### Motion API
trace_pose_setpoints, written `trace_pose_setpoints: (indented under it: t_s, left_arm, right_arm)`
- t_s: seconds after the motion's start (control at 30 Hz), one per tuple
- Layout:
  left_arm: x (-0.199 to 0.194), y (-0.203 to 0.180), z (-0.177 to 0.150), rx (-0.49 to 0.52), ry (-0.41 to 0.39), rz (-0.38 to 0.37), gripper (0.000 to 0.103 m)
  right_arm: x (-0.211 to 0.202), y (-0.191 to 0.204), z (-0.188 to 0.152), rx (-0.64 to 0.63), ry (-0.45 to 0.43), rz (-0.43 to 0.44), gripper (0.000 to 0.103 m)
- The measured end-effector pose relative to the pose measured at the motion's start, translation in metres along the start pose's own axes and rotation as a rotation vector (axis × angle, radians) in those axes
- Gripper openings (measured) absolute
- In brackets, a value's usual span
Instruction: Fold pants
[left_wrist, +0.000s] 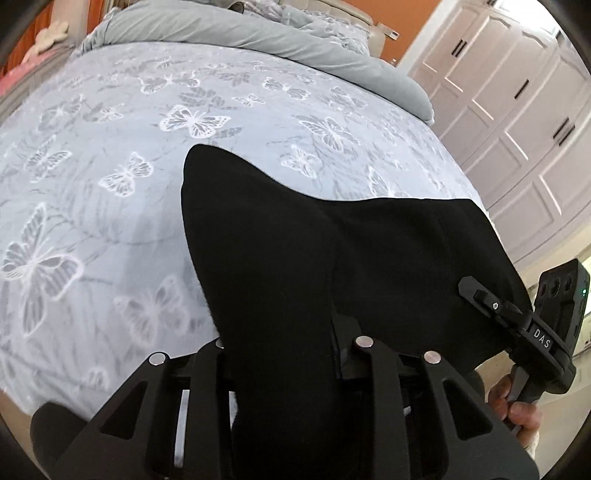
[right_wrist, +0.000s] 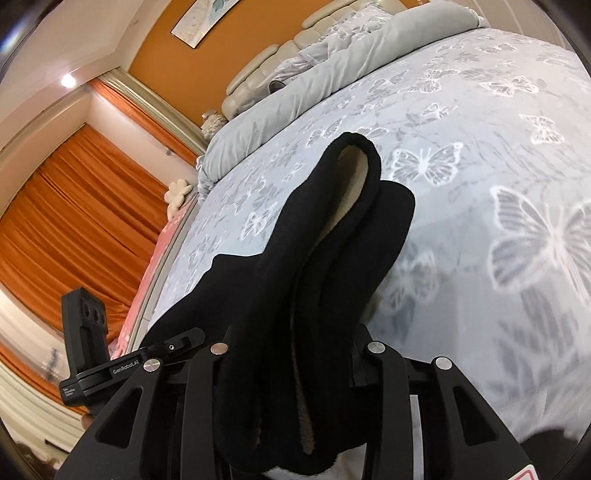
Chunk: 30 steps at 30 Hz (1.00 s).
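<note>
The black pants (left_wrist: 314, 258) hang above the bed, stretched between both grippers. My left gripper (left_wrist: 284, 354) is shut on one end of the cloth, which bunches up between its jaws and hides the fingertips. In the right wrist view the pants (right_wrist: 314, 258) show a tan fleece lining along a folded edge. My right gripper (right_wrist: 291, 354) is shut on that bunched end. The right gripper also shows in the left wrist view (left_wrist: 480, 291) at the pants' right edge; the left gripper shows in the right wrist view (right_wrist: 177, 341) at the left.
The bed (left_wrist: 110, 147) has a pale blue sheet with white butterflies. A grey duvet (left_wrist: 258, 29) lies rolled at the headboard end. White wardrobe doors (left_wrist: 517, 110) stand to the right. Orange curtains (right_wrist: 74, 206) hang beyond the bed's far side.
</note>
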<state>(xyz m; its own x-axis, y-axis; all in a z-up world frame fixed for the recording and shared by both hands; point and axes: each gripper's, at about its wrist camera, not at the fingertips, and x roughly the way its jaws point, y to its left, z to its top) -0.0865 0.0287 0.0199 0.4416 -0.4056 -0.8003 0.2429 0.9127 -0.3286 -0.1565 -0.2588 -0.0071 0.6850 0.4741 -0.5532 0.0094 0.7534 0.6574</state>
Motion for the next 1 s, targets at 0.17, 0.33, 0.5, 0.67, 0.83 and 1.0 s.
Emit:
trace_pose_setpoints:
  t_s: [0.17,0.33,0.5,0.67,0.83,1.0]
  left_arm:
    - [-0.018,-0.011,-0.015,0.026,-0.005,0.020,0.026]
    - [-0.034,-0.018,-0.018,0.043,-0.032,0.025,0.026]
    - [-0.056,-0.025,-0.005,0.070,-0.088,0.038,0.026]
    - [-0.079,-0.034,0.017,0.094,-0.157,0.045,0.026]
    - [-0.095,-0.044,0.051,0.125,-0.231,0.057,0.026]
    - [-0.099,-0.053,0.091,0.152,-0.290,0.071,0.026]
  right_arm:
    - [-0.015,0.011,-0.010,-0.001,-0.013,0.008,0.033]
    - [-0.030,0.024,-0.012,-0.022,-0.032,0.020,0.033]
    - [-0.038,0.040,0.000,-0.048,-0.067,0.041,0.033]
    - [-0.045,0.062,0.028,-0.095,-0.118,0.067,0.033]
    - [-0.047,0.081,0.058,-0.143,-0.160,0.084,0.033]
    - [-0.039,0.093,0.097,-0.172,-0.209,0.093,0.033]
